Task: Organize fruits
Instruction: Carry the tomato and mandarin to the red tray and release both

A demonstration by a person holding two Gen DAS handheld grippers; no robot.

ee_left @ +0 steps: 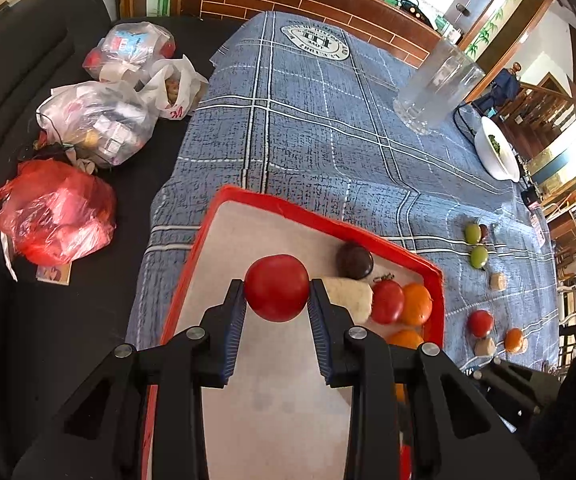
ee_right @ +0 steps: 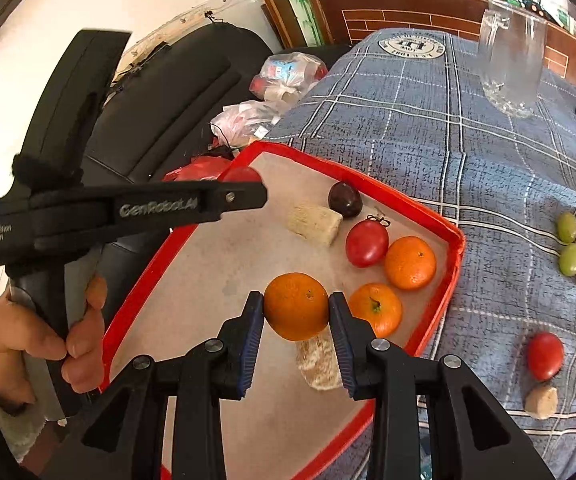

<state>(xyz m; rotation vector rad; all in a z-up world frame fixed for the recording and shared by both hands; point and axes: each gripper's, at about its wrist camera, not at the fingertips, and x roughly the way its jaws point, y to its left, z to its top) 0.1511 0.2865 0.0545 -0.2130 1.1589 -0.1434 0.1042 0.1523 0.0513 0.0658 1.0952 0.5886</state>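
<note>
Here the left claw (ee_left: 277, 300) is clamped on a tomato (ee_left: 277, 288) and the right claw (ee_right: 297, 316) on an orange (ee_right: 296, 306), both above the tray (ee_right: 454, 256). Dropped from there, either may roll into fruit inside the tray.

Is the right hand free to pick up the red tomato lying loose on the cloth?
Probably not yet: the right tongs are shut on an orange, though nothing blocks the tomato itself.
</note>
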